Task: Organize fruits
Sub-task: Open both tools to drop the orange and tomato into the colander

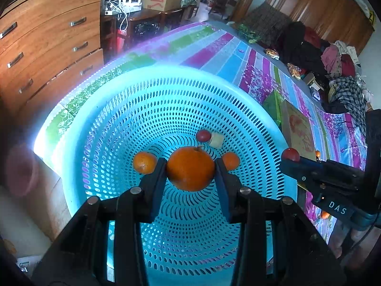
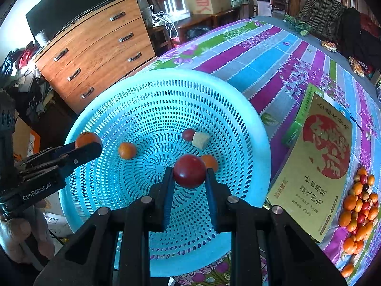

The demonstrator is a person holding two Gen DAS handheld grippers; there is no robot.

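Note:
My left gripper [image 1: 190, 165] is shut on a large orange [image 1: 190, 176], held over the light blue perforated basket [image 1: 114, 109]. My right gripper [image 2: 189, 171] is shut on a dark red round fruit [image 2: 189, 178] over the same basket [image 2: 252, 128]. Each gripper shows in the other view: the right one [image 1: 289, 159] with its red fruit [image 1: 290, 153] at the basket's right rim, the left one [image 2: 90, 146] with its orange [image 2: 86, 138] at the left rim. In the basket lie two small oranges [image 2: 127, 150] [image 2: 210, 161], a red fruit [image 2: 188, 134] and a white chunk [image 2: 200, 140].
A heap of several small orange and red fruits [image 2: 359, 202] lies on the striped tablecloth [image 2: 262, 54] at the right. A yellow and green box [image 2: 319, 157] sits between heap and basket. A wooden chest of drawers [image 2: 95, 54] stands beyond the table. A person's hand [image 2: 21, 236] holds the left gripper.

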